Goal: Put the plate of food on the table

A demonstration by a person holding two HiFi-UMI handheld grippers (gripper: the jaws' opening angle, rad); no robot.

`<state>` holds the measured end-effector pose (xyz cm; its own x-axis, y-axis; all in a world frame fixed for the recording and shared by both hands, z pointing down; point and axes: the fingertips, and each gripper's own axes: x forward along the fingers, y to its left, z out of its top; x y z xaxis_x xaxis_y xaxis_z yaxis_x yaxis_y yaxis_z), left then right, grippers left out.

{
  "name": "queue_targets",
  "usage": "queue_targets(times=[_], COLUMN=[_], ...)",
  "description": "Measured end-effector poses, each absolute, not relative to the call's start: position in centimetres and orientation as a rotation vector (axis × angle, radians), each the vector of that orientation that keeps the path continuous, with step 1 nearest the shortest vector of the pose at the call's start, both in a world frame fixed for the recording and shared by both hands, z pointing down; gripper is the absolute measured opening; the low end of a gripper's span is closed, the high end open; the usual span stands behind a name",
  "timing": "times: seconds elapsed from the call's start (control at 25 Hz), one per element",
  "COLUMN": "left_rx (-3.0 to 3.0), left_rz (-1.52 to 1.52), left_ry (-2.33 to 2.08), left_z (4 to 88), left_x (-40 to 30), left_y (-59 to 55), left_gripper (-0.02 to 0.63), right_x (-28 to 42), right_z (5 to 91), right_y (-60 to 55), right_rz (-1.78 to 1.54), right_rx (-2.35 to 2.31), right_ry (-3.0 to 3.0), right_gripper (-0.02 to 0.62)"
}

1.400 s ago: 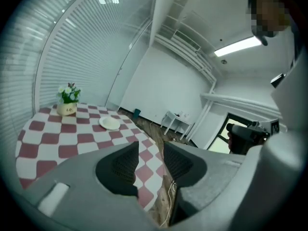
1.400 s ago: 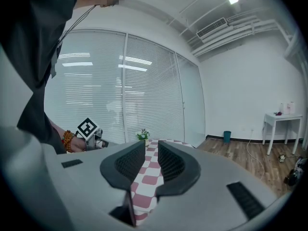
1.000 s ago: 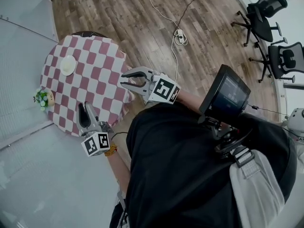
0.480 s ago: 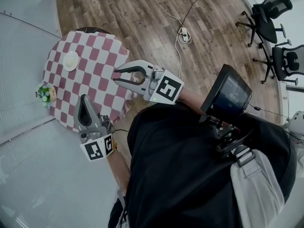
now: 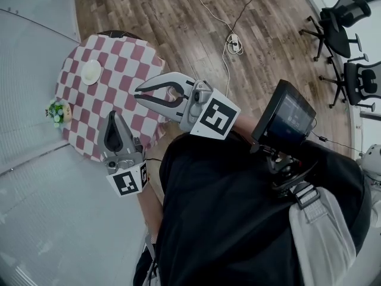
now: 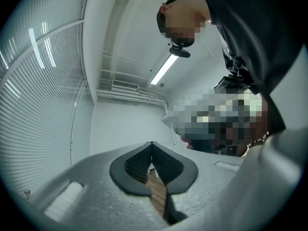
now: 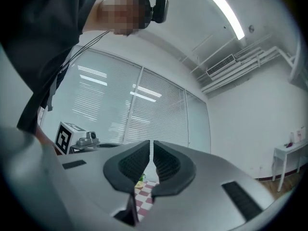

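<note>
Grippers hover over the near side of the table, both empty. The left gripper has its jaws shut tight on nothing. The right gripper has its jaws all but together, with only a slit between the pads. Farther on, the plate sits on the checked cloth, well apart from both. Flowers stand at the table's left edge. Beyond lies a power strip on the wood floor.

Wood-plank floor is running across the room. Two black office chairs are standing at its right edge. A white power strip is lying mid-floor. Slatted blinds are covering the windows. Ceiling strip light is glowing; a wall air unit is sitting just under the ceiling.
</note>
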<state>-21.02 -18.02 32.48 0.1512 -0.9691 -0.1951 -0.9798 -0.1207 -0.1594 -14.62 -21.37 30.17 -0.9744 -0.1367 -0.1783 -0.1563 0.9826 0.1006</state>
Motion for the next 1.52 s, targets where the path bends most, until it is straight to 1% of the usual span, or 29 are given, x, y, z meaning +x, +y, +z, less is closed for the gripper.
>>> queue_targets(times=[0.32, 0.8, 1.2, 1.52], left_rx=[-2.252, -2.410, -2.418, -2.444], left_rz=[0.045, 0.003, -0.047, -0.067], left_ry=[1.923, 1.908, 2.053, 2.109], left_z=[36.3, 45.3, 51.1, 54.2], left_x=[-20.6, -20.5, -21.5, -22.4], left_y=[-17.6, -17.7, -18.5, -19.0], left_gripper=[0.006, 0.006, 0.006, 0.006], right_x=[-15.2, -15.3, -15.9, -16.1], right_z=[33.8, 43.3, 50.7, 54.2], right_y=[-20.1, -21.3, -22.8, -23.3], right_rz=[0.200, 0.025, -0.114, -0.099], right_rx=[-0.155, -0.183, -0.269, -0.339], right_ry=[3.027, 3.102, 3.235, 3.311], right_gripper=[0.011, 0.012, 0.012, 0.011])
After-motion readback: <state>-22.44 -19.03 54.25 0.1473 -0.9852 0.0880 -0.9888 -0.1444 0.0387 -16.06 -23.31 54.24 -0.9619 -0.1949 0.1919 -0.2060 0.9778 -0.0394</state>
